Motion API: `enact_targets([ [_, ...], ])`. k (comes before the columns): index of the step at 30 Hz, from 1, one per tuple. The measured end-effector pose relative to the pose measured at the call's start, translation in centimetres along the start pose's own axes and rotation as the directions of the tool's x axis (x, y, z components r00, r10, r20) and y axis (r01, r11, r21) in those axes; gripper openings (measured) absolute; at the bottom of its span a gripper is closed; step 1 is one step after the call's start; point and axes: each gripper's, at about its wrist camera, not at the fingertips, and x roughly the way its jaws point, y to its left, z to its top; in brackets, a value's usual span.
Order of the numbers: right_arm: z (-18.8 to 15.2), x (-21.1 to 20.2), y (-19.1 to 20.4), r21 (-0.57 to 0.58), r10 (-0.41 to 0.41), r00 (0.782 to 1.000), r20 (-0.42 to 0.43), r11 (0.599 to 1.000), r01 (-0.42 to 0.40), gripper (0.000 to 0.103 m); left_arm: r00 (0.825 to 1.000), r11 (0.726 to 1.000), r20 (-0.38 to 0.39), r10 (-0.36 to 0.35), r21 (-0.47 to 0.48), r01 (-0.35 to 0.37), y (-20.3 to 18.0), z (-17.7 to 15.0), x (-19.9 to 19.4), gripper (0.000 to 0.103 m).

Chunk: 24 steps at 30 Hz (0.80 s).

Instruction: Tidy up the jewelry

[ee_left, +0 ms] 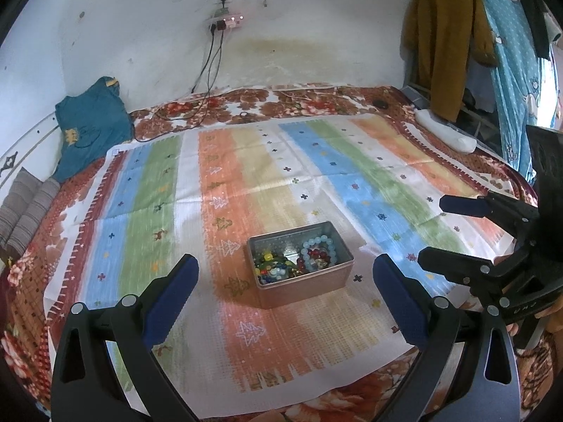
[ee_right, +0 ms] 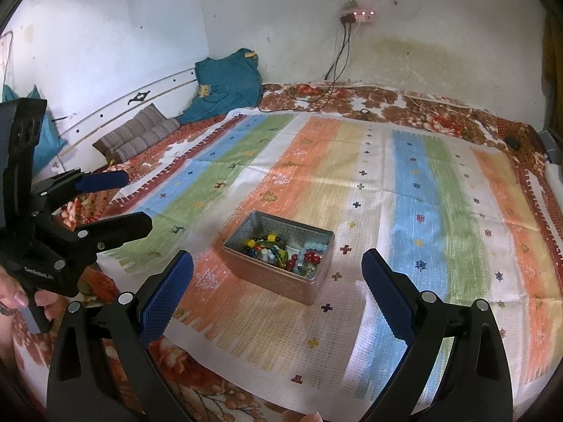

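An open metal tin [ee_left: 309, 290] sits on the striped cloth [ee_left: 246, 183] on the bed. It holds beaded jewelry: a pale blue bead bracelet [ee_left: 318, 242], red beads [ee_left: 316, 255] and a multicoloured bead tangle [ee_left: 274, 269]. My left gripper [ee_left: 286, 263] is open and empty, held above the cloth just short of the tin. My right gripper [ee_right: 278, 262] is open and empty, also facing the tin [ee_right: 281, 277]. The right gripper shows at the right of the left wrist view [ee_left: 432, 230]; the left gripper shows at the left of the right wrist view [ee_right: 135, 200].
A floral bedspread [ee_left: 316, 100] lies under the cloth. A teal shirt [ee_left: 91, 123] and striped pillows [ee_left: 24, 211] lie at the left by the wall. Cables [ee_left: 207, 70] hang from a wall socket. A white power strip [ee_left: 445, 130] and hanging clothes [ee_left: 447, 45] are at the right.
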Motion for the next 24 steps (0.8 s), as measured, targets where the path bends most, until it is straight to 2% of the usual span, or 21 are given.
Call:
enact_targets([
  [7,-0.41,0.08,-0.09,0.007,-0.017,1.0,0.008,1.0,0.017,0.097,1.0,0.999,-0.003,0.006,-0.039,-0.006,0.78,-0.03,0.11,0.097],
  [24,-0.37,-0.15,-0.15,0.003,-0.034,0.999,0.019,0.999,0.033,0.098,0.999,1.0,0.032,0.0,-0.017,0.0,0.49,0.17,-0.45,0.097],
])
